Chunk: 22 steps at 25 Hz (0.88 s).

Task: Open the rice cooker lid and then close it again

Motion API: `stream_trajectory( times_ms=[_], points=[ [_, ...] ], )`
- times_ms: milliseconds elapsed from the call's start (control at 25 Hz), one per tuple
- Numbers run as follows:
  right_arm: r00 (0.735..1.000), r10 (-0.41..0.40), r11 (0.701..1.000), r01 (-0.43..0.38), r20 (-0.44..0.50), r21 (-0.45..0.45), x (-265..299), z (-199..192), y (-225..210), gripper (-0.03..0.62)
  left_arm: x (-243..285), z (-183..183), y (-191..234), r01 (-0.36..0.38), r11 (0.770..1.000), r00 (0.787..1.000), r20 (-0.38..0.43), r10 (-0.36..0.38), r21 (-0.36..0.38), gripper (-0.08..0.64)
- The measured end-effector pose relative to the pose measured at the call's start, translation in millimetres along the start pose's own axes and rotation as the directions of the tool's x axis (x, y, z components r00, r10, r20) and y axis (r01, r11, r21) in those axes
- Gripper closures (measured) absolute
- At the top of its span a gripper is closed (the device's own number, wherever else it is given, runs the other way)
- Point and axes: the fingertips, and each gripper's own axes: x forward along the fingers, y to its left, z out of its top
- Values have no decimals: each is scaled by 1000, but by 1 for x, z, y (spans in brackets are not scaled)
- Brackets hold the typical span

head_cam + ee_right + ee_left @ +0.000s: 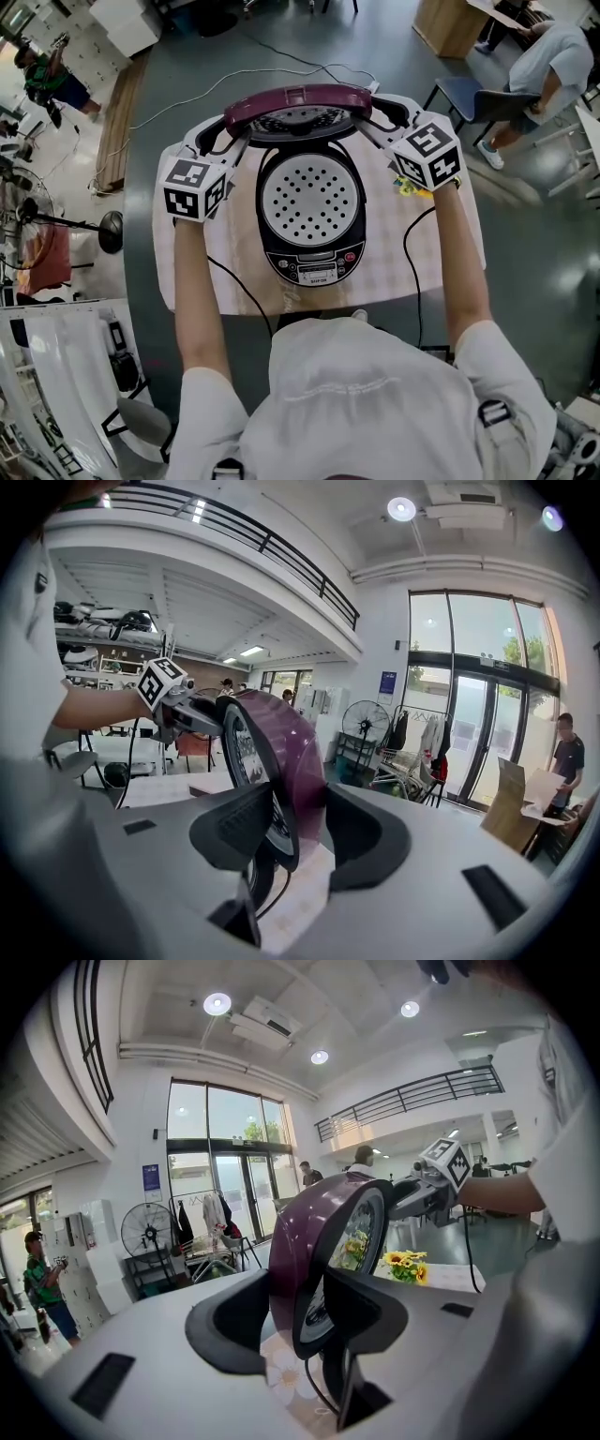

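1. Head view: the rice cooker stands on a checked cloth straight ahead of us, with its control panel on our side. The purple lid is swung up on the rear hinge and stands close to upright. The perforated plate inside is exposed. We judge the opening half done and the closing not yet begun.
2. Risk: the rim is smooth and curved. If one claw lets slip, the other takes the whole load and could twist the lid at the hinge.
3. Risk: if we lower one side faster than the other, the lid may bind. If we release early, it could drop and slam.
4. Risk: a forward push instead of an arc about the hinge could drag the cooker and wrinkle the cloth.
5. Risk: jaws kept on the rim too long may get caught between lid and body.
6. Left claw: jaws partway closed and clamped on the lid's left rim, one pad on the purple outside, one on the inner face.
7. Right claw: same hold on the right rim, directly opposite the left claw.
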Motion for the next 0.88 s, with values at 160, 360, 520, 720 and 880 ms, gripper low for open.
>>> stream_trajectory(
  times_ms=[160, 360, 520, 720, 880],
  points=[
    [1000, 6, 1000, -6, -17, -25, -8, -3, 10, 394, -10, -3, -8, 0, 1000, 1000, -15, 0, -2, 360],
    [999, 7, 999, -9, -39, -48, -17, -7, 22, 390, -25, -5, -20, -3, 1000, 1000, -16, 3, -4, 351],
    [998, 0, 998, -5, -58, -70, -23, -14, 32, 386, -35, -10, -30, -5, 1000, 999, -32, 5, 3, 351],
    [997, 1, 996, -9, -82, -91, -32, -21, 44, 382, -45, -17, -42, -6, 1000, 998, -55, 7, 13, 345],
    [996, -2, 993, -8, -85, -118, -41, -21, 54, 379, -53, -21, -52, -4, 1000, 999, -54, 4, 4, 327]
  ],
)
